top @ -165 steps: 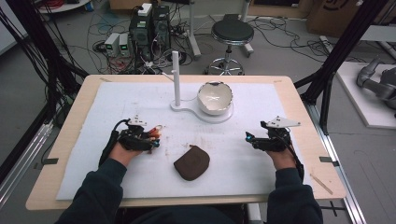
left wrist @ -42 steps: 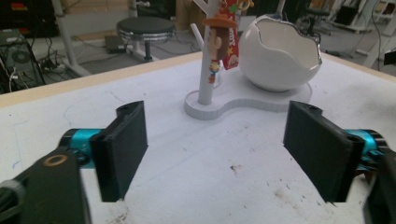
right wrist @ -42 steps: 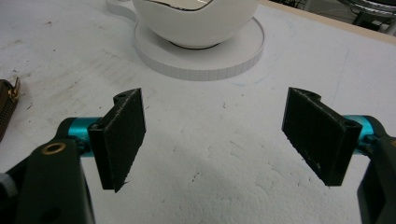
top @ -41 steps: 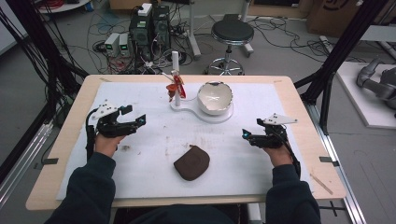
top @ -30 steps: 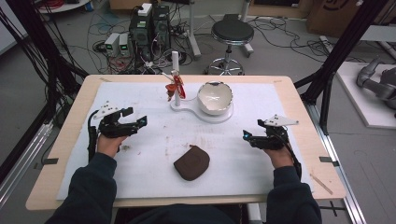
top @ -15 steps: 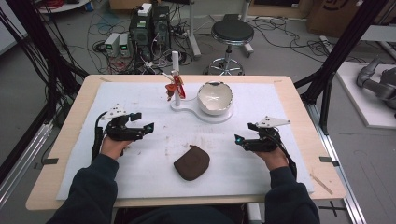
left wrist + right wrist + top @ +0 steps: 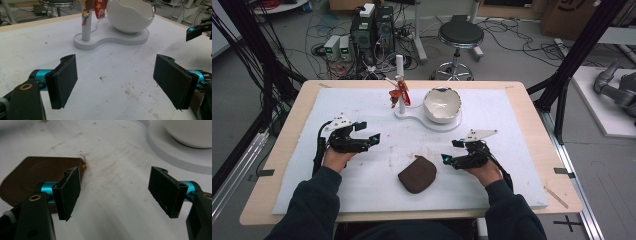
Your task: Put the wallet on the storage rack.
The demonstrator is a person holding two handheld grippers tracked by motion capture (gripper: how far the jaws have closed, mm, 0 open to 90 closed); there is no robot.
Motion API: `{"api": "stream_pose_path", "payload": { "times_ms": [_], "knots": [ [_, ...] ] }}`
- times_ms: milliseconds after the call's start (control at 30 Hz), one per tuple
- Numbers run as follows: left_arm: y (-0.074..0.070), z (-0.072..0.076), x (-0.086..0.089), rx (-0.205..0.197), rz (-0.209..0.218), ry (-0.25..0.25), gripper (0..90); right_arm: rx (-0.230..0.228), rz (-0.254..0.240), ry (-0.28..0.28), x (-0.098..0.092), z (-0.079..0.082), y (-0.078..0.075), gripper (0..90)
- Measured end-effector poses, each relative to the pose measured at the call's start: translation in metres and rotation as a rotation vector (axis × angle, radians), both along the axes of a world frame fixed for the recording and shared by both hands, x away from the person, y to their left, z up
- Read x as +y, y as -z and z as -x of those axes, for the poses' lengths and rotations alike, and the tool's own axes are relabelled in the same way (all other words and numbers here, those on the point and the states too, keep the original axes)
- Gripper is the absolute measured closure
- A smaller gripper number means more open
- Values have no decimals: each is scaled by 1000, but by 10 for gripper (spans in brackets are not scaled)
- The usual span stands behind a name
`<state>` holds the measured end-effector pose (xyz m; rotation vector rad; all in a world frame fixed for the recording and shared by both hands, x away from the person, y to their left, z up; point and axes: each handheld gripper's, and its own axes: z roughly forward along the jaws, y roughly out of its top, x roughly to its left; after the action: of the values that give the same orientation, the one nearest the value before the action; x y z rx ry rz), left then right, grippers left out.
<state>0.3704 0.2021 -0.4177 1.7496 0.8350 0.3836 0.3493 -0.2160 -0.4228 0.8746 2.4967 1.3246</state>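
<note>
Seen from above, 2 dark sleeves come in from the bottom edge of the frame, each hand holding a black gripper over a white mat (image 7: 512, 120) on a wooden table (image 7: 277, 165).

Nearest the person, low in the centre of the frame, a brown pouch (image 7: 417, 174) lies flat on the mat. Just right of it is the right gripper (image 7: 449, 151), pointing left toward the pouch. Its jaws stand wide apart and have just been closing a little, with nothing between them. In the right gripper view the pouch sits at the left, behind the left jaw, and only bare, stained mat shows in the gap.

At the left centre of the frame, a little farther up, the left gripper (image 7: 367, 132) points right. Its jaws are wide open and empty. In the left gripper view they frame bare mat, with the stand ahead.

Farther off, at the upper centre of the frame, a white stand (image 7: 422, 117) rests on the mat. A thin white post (image 7: 399, 75) rises from its left end, and a small red charm (image 7: 401, 91) hangs on the post. A white bowl (image 7: 441, 104) with a broken-looking rim sits on the stand's right end.

Beyond the table, at the top of the frame, are a stool (image 7: 460, 35), computer boxes and tangled cables on the floor.
</note>
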Motion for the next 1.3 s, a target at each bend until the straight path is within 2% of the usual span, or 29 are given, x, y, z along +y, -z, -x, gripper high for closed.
{"api": "stream_pose_path", "payload": {
  "times_ms": [100,233,300,333,367,433,467,533,567,633,700,767,800,833,867,900,933,967,1000,1233,1300],
  "knots": [
    [0,1,-2,-2,-3,10,197,21,-17,-42,12,2,2,263],
    [-1,2,-4,-2,-2,17,205,82,-49,-122,32,3,8,262],
    [0,2,-6,4,-7,29,224,147,-28,-185,44,6,15,262],
    [0,2,-6,4,-7,29,225,147,-28,-185,44,6,15,262],
    [0,2,-7,5,-11,29,225,172,15,-213,49,7,20,285],
    [1,2,-8,9,-15,32,226,213,-2,-242,47,4,20,365],
    [1,2,-9,13,-12,34,226,213,-2,-242,47,4,20,365],
    [1,2,-11,17,-18,43,228,255,-8,-232,46,3,22,397],
    [2,2,-12,19,-16,45,228,260,-8,-236,46,3,21,415],
    [2,3,-14,26,-22,52,231,224,17,-246,46,5,19,444],
    [2,3,-16,34,-23,61,234,164,48,-245,47,9,14,479],
    [2,3,-18,47,-23,75,236,89,86,-203,46,10,10,490],
    [3,3,-21,62,-15,89,238,75,98,-189,44,9,9,492],
    [4,3,-23,70,-9,105,252,41,110,-147,40,8,7,495],
    [4,4,-26,82,-2,131,252,41,110,-147,40,8,7,495],
    [5,4,-30,96,6,157,279,1,127,-119,40,9,6,498],
    [6,5,-34,109,12,190,286,-22,134,-115,40,10,5,499],
    [8,6,-39,117,13,220,286,-22,134,-115,40,10,5,499],
    [9,7,-46,130,1,253,289,-52,145,-101,41,12,4,500],
    [16,14,-75,186,-26,399,304,-72,149,-63,40,11,4,501],
    [17,14,-78,191,-34,405,304,-75,146,-58,40,12,4,501]
  ]
}}
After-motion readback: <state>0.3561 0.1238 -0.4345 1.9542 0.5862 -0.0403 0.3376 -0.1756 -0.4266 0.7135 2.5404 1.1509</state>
